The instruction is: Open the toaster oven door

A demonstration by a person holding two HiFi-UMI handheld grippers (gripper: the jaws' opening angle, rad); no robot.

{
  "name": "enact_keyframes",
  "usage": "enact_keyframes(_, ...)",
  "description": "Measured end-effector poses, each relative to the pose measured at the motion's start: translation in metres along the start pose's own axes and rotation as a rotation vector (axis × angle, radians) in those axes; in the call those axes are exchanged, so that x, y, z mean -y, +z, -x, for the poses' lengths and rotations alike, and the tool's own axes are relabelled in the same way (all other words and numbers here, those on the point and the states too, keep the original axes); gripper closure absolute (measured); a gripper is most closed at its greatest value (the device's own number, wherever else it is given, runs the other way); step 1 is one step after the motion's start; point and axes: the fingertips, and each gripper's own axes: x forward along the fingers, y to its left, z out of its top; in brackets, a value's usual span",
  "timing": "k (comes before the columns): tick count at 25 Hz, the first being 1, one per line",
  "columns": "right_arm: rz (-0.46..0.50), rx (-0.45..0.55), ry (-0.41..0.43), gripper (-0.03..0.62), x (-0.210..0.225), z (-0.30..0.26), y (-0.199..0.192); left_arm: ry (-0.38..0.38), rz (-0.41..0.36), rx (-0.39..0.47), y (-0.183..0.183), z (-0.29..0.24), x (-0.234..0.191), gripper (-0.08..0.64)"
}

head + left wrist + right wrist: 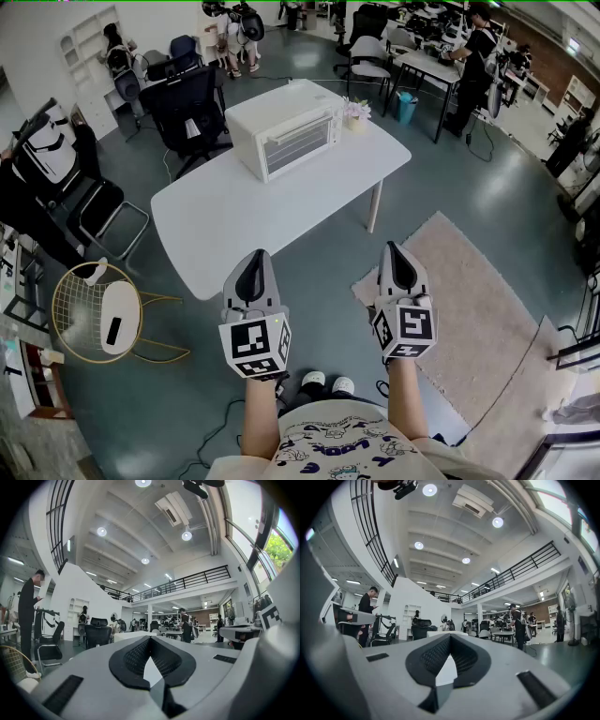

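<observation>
Two jaw pairs, both closed on nothing. First, left gripper [257, 258]: tips meeting, held level. Well ahead of both jaws, between their lines: toaster oven [284, 139] on white table [234, 225], door [300, 147] facing jaws. Cream boxy metal shell, slatted glassy front. Judged: stiff door, probably hinged low, light pull; shell may slide on smooth top. Grip door's top edge. Last, right gripper [395, 251]: tips together, empty.

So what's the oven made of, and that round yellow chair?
Oven: looks like cream painted metal, smooth, with a see-through door, likely glass. Chair: thin gold wire, probably metal; the floor shows through its mesh.
</observation>
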Motion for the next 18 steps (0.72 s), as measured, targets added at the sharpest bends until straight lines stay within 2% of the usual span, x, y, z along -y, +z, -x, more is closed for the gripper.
enact_keyframes(18,-0.021,-0.004,-0.006,0.595,-0.007,-0.028,-0.004,-0.009,0.010,-0.007,-0.005,-0.025,-0.016,0.555)
